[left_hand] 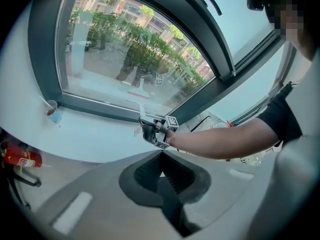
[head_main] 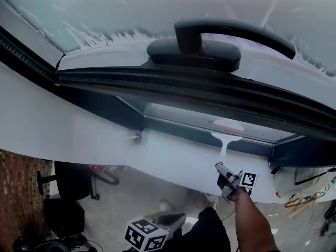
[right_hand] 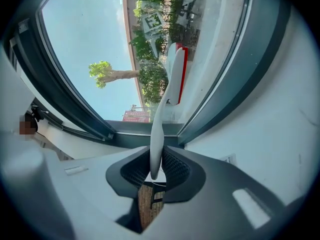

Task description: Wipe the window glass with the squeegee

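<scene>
Where the right gripper (right_hand: 156, 171) closes its jaws, they pinch the bottom end of the squeegee (right_hand: 159, 129), a slim white handle gripped between the two dark ribbed pads. In the right gripper view the squeegee's long axis runs from the jaws toward 12 o'clock, leaning slightly to 1 o'clock. Its broad head, edged with a red strip, is at the far end against the window glass (right_hand: 90, 34). Most of the handle stands clear of the fingers; only its last stretch sits between them.

From the head view the squeegee (head_main: 226, 135) points up from the right gripper (head_main: 221, 171) at about 12 o'clock, with its head at the lower edge of the pane (head_main: 210, 121), above the white sill (head_main: 173, 156). A dark window handle (head_main: 220, 41) and the heavy dark frame lie beyond, toward 12 o'clock.

The left gripper (left_hand: 161, 176) has its jaws drawn together with nothing between them, and hangs low at 6 o'clock in the head view (head_main: 170, 222), well apart from the glass. Its own view shows a cup (left_hand: 52, 113) on the sill at 9 o'clock and a red fire extinguisher (left_hand: 17, 156) below it. A brick wall (head_main: 18, 193) stands at 8 o'clock in the head view.
</scene>
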